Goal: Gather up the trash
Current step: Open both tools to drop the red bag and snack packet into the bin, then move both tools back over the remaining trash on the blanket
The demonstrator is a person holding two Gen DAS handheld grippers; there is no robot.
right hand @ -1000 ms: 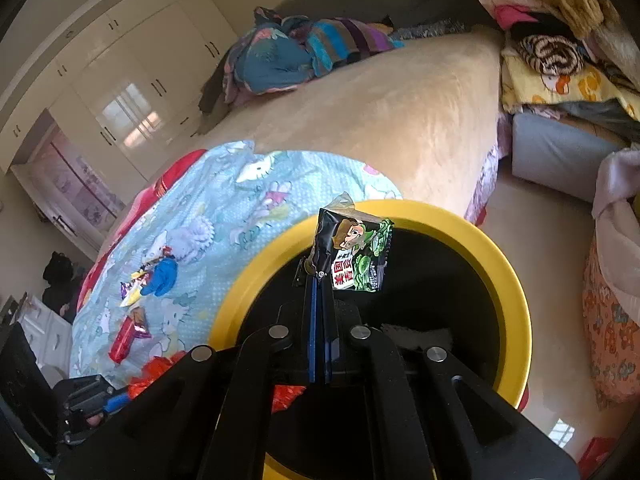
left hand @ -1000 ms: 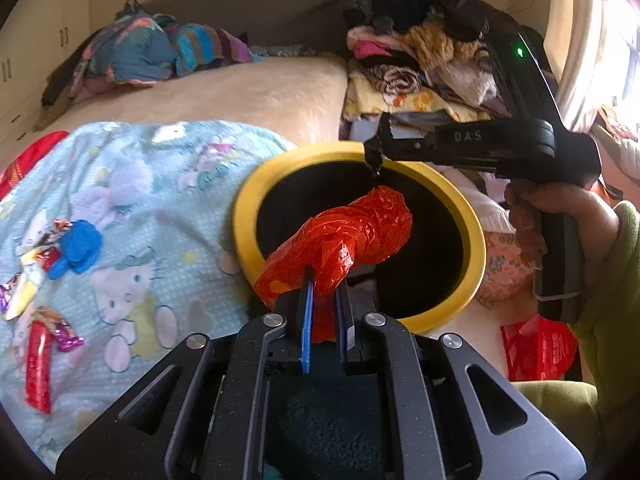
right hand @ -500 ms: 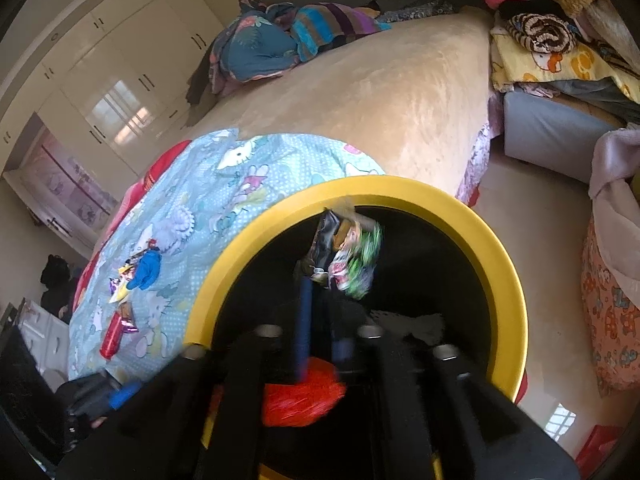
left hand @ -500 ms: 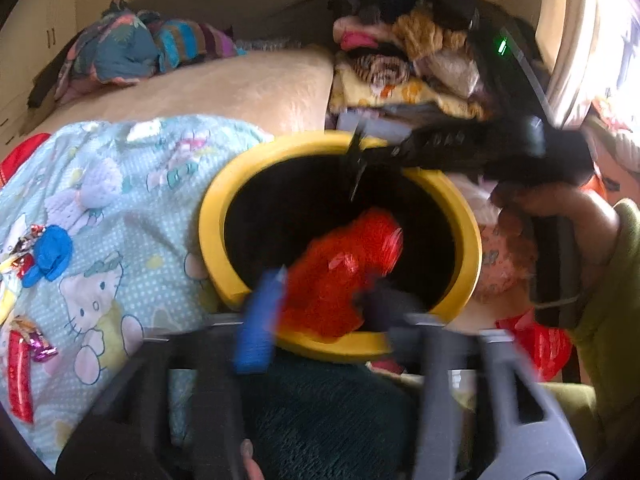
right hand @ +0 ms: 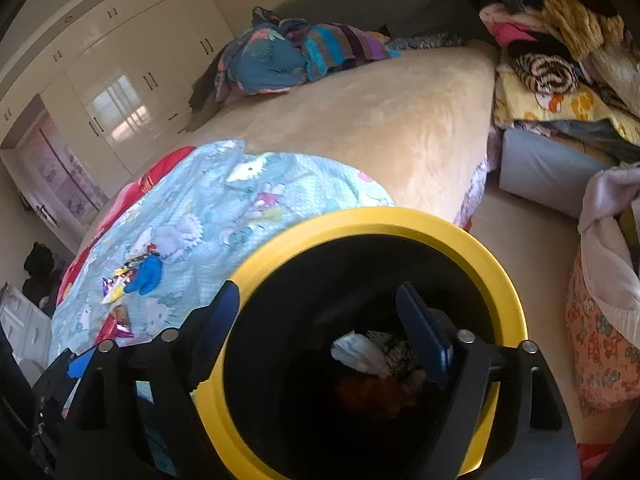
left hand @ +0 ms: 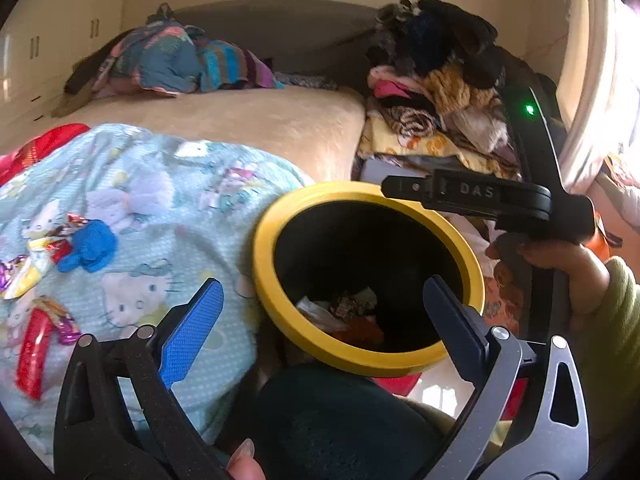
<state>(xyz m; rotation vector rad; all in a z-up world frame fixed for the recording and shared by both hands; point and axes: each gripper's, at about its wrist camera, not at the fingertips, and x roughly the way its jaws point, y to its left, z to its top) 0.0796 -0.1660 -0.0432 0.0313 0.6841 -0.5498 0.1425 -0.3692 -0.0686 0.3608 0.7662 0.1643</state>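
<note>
On the far left, several wrappers (left hand: 36, 272) and a long red packet (left hand: 32, 352) lie on the light blue blanket (left hand: 160, 200) of the bed. The left gripper (left hand: 324, 316) is open and empty, so it is good to swing it left and come down on one wrapper only, not on the cloth. The yellow-rimmed bin (left hand: 280, 312) stands just beside the bed with trash at its bottom. The right gripper (right hand: 324, 324) hangs open and empty over the bin.
</note>
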